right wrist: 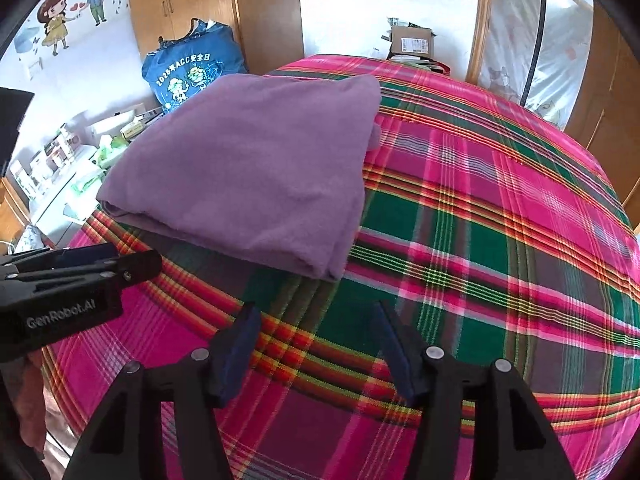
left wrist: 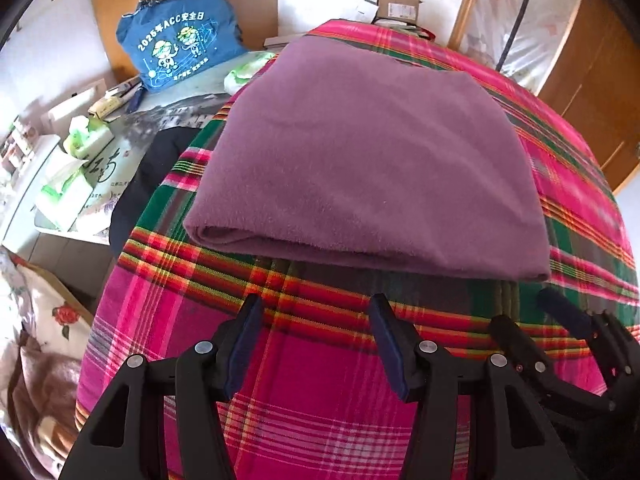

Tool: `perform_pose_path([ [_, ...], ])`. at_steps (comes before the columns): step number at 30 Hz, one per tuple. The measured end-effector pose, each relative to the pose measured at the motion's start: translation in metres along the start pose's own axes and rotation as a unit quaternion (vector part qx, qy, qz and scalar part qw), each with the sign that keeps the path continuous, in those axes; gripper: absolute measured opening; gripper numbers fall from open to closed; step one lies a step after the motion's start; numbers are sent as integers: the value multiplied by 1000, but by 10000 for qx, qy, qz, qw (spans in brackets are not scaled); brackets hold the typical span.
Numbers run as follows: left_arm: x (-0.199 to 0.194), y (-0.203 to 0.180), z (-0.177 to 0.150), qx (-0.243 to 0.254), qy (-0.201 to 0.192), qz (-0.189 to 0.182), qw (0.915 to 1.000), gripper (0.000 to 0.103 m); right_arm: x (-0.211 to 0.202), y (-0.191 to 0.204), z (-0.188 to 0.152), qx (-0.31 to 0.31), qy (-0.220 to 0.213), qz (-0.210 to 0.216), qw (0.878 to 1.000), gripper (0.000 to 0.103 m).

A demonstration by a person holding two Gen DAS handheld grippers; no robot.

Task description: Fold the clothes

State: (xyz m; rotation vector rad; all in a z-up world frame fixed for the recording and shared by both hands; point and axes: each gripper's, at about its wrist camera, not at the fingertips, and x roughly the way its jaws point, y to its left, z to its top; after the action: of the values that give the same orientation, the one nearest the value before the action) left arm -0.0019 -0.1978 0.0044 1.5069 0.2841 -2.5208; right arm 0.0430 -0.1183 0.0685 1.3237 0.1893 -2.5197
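Note:
A purple garment [left wrist: 372, 160] [right wrist: 248, 168] lies folded into a thick rectangle on the pink and green plaid bed cover [left wrist: 320, 360] [right wrist: 480, 240]. Its folded edge faces both grippers. My left gripper [left wrist: 316, 304] hovers just short of that near edge, open, with only plaid cloth between its fingers. My right gripper [right wrist: 316, 312] stands open as well, near the garment's front right corner, and holds nothing. Each gripper shows in the other's view: the right one [left wrist: 524, 312] at the lower right, the left one [right wrist: 132, 258] at the left edge.
A blue printed bag [left wrist: 180, 52] [right wrist: 192, 76] stands beyond the bed's far left. A side table with tissue packs [left wrist: 80, 148] runs along the left. A dark cloth [left wrist: 152, 172] hangs at the bed's left edge. A cardboard box [left wrist: 398, 6] [right wrist: 412, 42] sits behind the bed.

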Motion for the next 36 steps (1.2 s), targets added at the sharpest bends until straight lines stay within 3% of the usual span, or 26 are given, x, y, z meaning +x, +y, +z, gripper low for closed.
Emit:
perform_pose_path([
  [8,0,-5,-3,76,-86,159,9998,58,2,-2,-1,-58,-61,-146,9999,63],
  [12,-1,-6,-4,75,-151,164,9997,59,6,-10,0,113,-103,-298,9994,72],
  [36,0,-9,-4,168,-151,35,9997,74,11,-15,-2,137,-275,-314,9990,76],
])
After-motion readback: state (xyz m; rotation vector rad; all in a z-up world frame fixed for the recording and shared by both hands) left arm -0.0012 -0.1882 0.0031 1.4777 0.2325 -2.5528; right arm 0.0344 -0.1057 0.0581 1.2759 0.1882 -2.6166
